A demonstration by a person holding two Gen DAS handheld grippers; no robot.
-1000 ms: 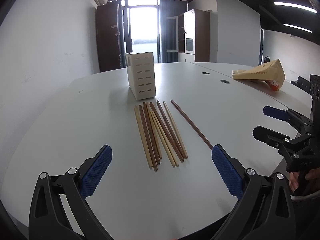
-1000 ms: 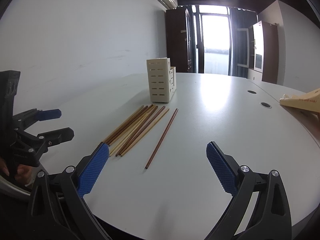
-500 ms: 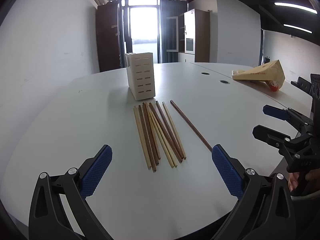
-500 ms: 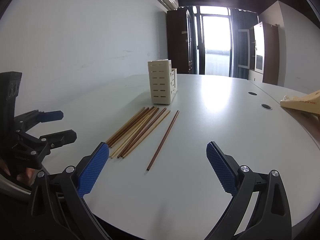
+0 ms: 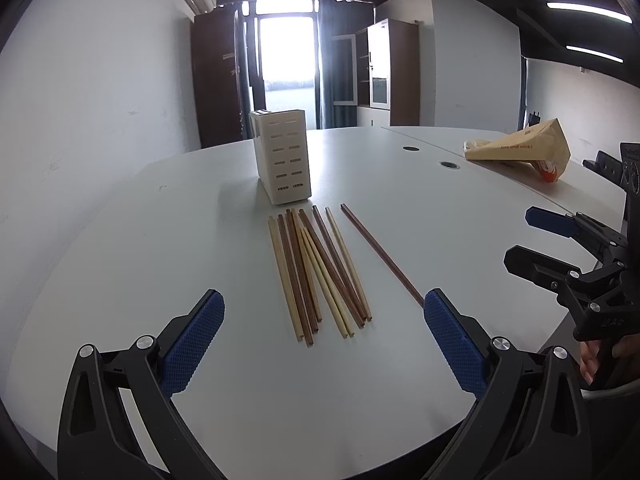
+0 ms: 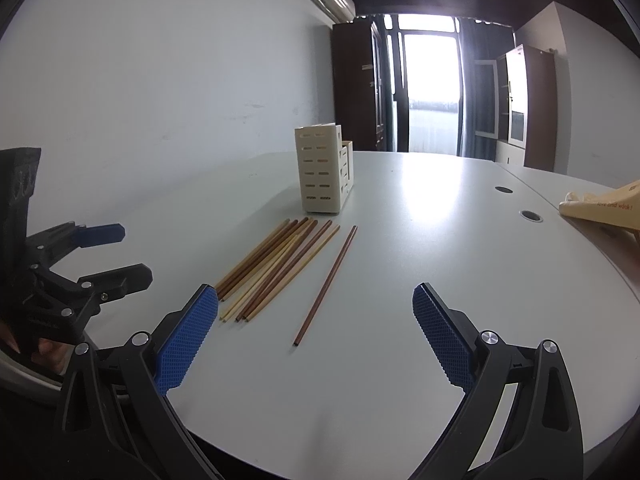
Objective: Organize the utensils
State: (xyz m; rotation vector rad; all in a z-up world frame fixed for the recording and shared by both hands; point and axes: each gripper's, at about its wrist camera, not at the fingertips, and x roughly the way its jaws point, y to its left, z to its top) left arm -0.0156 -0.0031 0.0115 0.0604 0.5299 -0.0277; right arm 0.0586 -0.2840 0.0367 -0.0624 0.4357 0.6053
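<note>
Several light and dark wooden chopsticks [image 5: 318,270] [image 6: 276,266] lie bunched on the white table, and one dark chopstick [image 5: 380,254] [image 6: 326,286] lies apart to their right. Behind them stands a cream slotted utensil holder [image 5: 285,162] [image 6: 323,170]. My left gripper [image 5: 322,334] hovers open near the table's front edge, just short of the bunch, empty. My right gripper [image 6: 316,326] is open and empty too, its gap in line with the near end of the single chopstick. Each gripper shows in the other's view: the right gripper [image 5: 538,238] and the left gripper [image 6: 120,254].
A yellow paper bag [image 5: 520,150] [image 6: 600,206] lies at the far right of the table [image 5: 180,240]. Two round cable holes [image 5: 448,165] sit in the tabletop behind. A white wall runs along the left; cabinets and a bright door stand at the back.
Both grippers have drifted slightly, so the chopsticks and holder shift a little in each view. Nothing on the table has moved, and both grippers stay open.
</note>
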